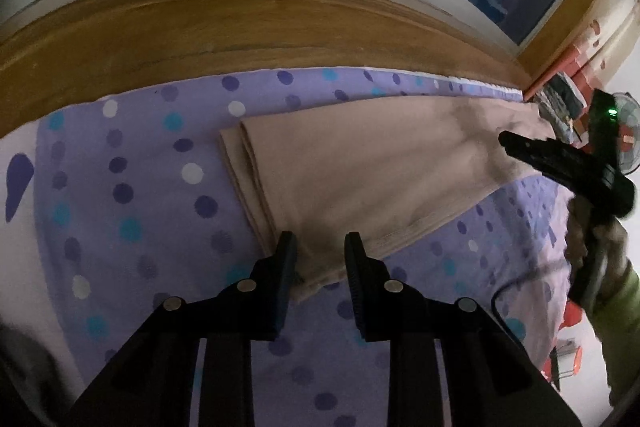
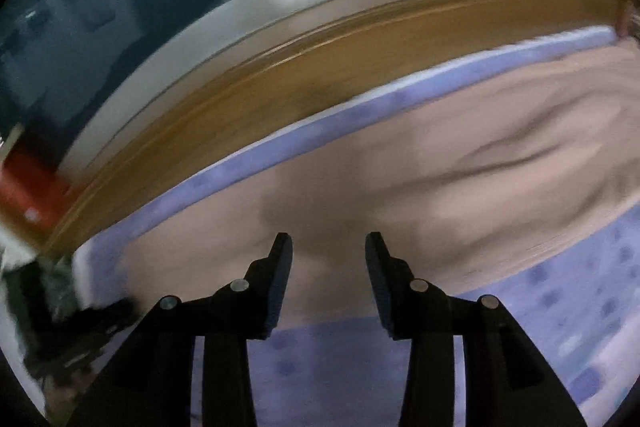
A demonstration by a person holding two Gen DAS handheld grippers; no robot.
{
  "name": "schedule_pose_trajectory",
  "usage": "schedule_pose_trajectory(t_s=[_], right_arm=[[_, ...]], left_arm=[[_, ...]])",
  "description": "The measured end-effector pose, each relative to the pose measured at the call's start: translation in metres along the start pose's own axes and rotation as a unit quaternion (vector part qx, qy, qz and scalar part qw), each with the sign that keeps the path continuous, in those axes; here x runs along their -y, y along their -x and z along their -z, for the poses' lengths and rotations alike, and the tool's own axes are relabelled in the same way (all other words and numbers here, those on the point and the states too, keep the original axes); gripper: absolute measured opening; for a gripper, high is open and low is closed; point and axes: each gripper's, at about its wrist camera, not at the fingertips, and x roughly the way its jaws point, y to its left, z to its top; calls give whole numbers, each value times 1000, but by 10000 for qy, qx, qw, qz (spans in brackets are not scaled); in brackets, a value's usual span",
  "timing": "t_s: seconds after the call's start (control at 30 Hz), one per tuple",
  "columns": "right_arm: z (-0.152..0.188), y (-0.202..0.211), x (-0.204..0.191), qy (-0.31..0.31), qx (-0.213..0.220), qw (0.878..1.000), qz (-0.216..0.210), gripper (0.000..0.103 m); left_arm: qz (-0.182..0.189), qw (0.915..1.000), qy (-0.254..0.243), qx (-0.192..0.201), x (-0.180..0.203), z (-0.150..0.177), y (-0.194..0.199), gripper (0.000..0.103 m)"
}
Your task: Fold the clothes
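Garment: beige cloth (image 1: 360, 171) folded flat, corner between my left gripper (image 1: 320, 247) fingers.
Grippers: both apart, right gripper (image 2: 328, 247) over cloth.
Surface: dotted purple sheet (image 1: 132, 211), wooden headboard (image 1: 200, 31) behind.

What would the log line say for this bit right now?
folded beige cloth garment on dotted purple bedsheet | left gripper open at near corner | right gripper open over it

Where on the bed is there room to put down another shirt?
The dotted purple sheet is bare left of the beige garment, up to the wooden headboard, and in front, beside the left gripper. It is crowded at the right gripper.
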Motion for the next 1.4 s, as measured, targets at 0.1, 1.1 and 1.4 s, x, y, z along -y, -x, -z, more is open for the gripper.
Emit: schedule_pose_trajectory(t_s=[0.1, 1.1, 1.4], right_arm=[[-20, 2, 33, -98, 95, 9984, 558, 39], [37, 54, 58, 412, 603, 9949, 697, 38], [60, 87, 95, 331, 90, 9990, -297, 38]], left_arm=[[-103, 9999, 8, -8, -4, 3, 1, 26], [257, 9996, -73, -12, 167, -94, -125, 20], [54, 9981, 614, 25, 148, -100, -119, 3]])
